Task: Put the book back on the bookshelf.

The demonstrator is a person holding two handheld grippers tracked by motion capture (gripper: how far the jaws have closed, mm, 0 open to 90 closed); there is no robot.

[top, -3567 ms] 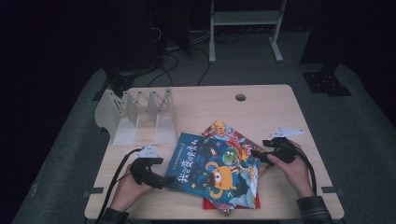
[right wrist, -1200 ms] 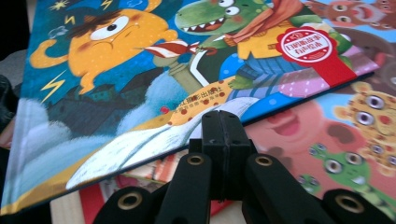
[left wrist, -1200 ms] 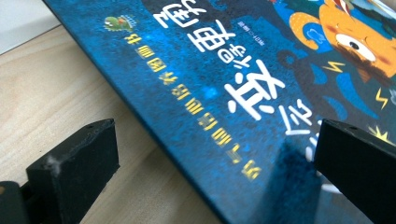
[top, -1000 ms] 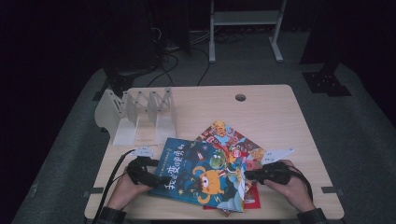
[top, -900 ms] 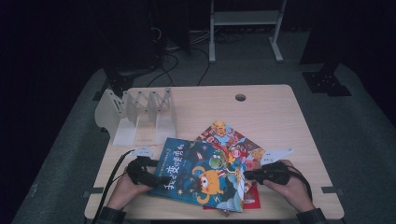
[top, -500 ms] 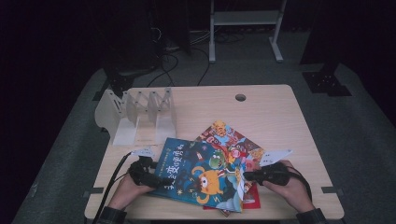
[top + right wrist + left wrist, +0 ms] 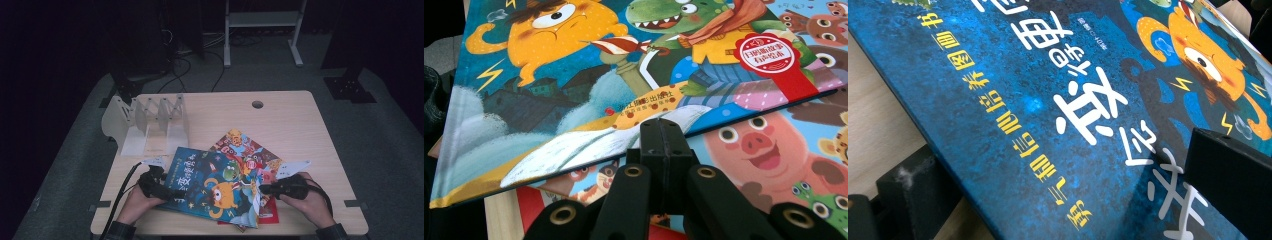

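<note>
Lower centre of the high view, our left hand-held gripper (image 7: 159,184) clamps the blue book (image 7: 215,186), one jaw above, one beneath; our right hand-held gripper (image 7: 662,131), jaws together, touches its edge.

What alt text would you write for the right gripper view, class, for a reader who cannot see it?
The right gripper, jaws pressed together, points at the edge of a blue picture book showing an orange monster and a green crocodile. That book lies on a second picture book with cartoon animals, including a pink pig.
</note>
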